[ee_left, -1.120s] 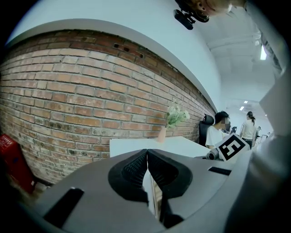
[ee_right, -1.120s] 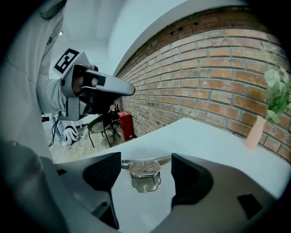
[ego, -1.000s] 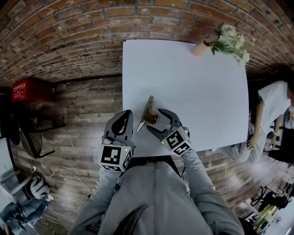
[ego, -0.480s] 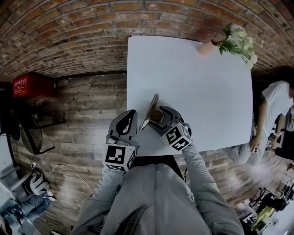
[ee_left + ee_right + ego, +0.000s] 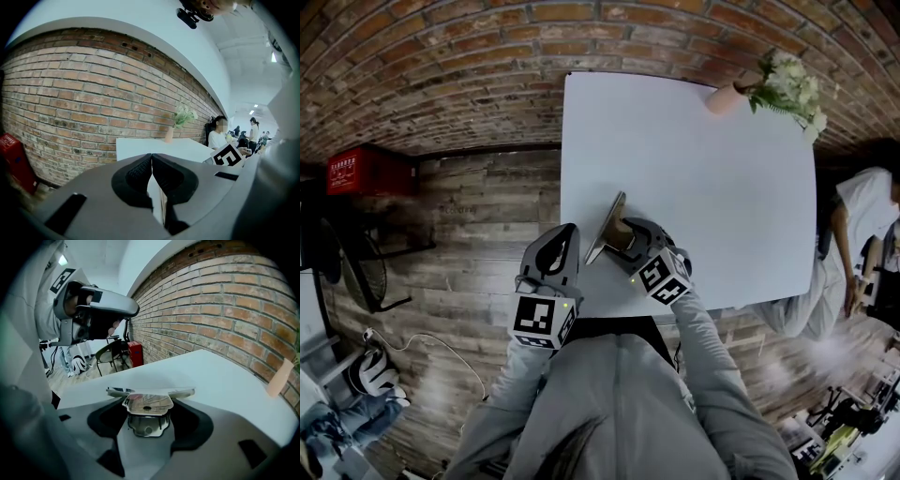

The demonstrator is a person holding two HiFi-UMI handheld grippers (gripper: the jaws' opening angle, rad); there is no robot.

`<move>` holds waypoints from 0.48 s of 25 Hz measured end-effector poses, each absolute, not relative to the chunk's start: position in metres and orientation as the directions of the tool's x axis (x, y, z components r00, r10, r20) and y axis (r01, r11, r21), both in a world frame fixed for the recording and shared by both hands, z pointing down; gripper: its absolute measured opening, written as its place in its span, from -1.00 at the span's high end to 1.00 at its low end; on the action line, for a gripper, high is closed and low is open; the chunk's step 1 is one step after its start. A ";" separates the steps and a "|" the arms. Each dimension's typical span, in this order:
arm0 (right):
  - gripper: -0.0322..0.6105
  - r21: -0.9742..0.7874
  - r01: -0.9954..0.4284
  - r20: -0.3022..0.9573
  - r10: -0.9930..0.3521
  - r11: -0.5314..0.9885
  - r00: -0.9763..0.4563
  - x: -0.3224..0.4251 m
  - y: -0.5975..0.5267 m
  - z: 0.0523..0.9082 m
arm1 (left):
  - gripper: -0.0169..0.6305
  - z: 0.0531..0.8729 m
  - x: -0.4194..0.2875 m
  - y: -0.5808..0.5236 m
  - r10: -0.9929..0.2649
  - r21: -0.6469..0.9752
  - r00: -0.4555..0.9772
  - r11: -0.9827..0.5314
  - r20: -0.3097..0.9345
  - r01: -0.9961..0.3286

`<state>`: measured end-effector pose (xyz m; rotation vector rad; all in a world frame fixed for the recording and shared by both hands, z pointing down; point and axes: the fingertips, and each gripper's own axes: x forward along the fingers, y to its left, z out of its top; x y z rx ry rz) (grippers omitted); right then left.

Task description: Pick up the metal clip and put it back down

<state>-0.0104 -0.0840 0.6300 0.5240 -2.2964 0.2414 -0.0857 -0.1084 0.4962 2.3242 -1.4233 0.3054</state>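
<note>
Right gripper [image 5: 150, 399]: jaws wide and closing, with the metal clip [image 5: 147, 405] between them. Pads close on either side of the clip's folded handles; firm press not confirmed. Compared with a second ago: farther in over the table [image 5: 722, 187], so the clip now sits deep between the jaws rather than at their tips. Hardly any change over the last half second.

Clip: on the table near its front left corner, in the same spot as before. Long flat plate tilted up on edge, pointing toward the table's far side.

Left gripper [image 5: 151, 157]: jaws together, nothing between them. Hovering just off the table's left edge, beside the front corner, same pose as earlier.

Farther out: vase [image 5: 727, 97] with white flowers [image 5: 787, 84] at the table's far right corner. Seated person [image 5: 862, 216] beyond the table's right edge.
</note>
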 end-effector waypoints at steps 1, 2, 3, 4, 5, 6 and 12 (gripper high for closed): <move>-0.03 -0.014 -0.438 0.716 -0.297 0.899 -0.632 -0.010 -0.084 0.630 | 0.87 0.496 -0.086 -0.108 -0.802 0.218 0.458 -0.403 0.383 -0.889; -0.03 -0.013 -0.439 0.715 -0.299 0.898 -0.632 -0.010 -0.084 0.630 | 0.87 0.496 -0.086 -0.108 -0.803 0.217 0.457 -0.403 0.384 -0.889; -0.03 -0.013 -0.441 0.714 -0.300 0.897 -0.632 -0.010 -0.083 0.630 | 0.87 0.496 -0.086 -0.107 -0.803 0.216 0.456 -0.402 0.384 -0.890; -0.03 -0.014 -0.444 0.714 -0.302 0.896 -0.632 -0.010 -0.083 0.630 | 0.87 0.495 -0.087 -0.107 -0.803 0.215 0.455 -0.401 0.385 -0.891; -0.02 -0.014 -0.446 0.713 -0.304 0.895 -0.632 -0.010 -0.083 0.630 | 0.87 0.495 -0.087 -0.106 -0.804 0.214 0.453 -0.400 0.385 -0.891; -0.02 -0.013 -0.448 0.713 -0.305 0.894 -0.631 -0.010 -0.083 0.630 | 0.87 0.495 -0.088 -0.106 -0.805 0.213 0.452 -0.399 0.384 -0.892; -0.02 -0.016 -0.454 0.699 -0.315 0.891 -0.642 -0.006 -0.080 0.622 | 0.87 0.490 -0.091 -0.106 -0.814 0.204 0.441 -0.391 0.378 -0.897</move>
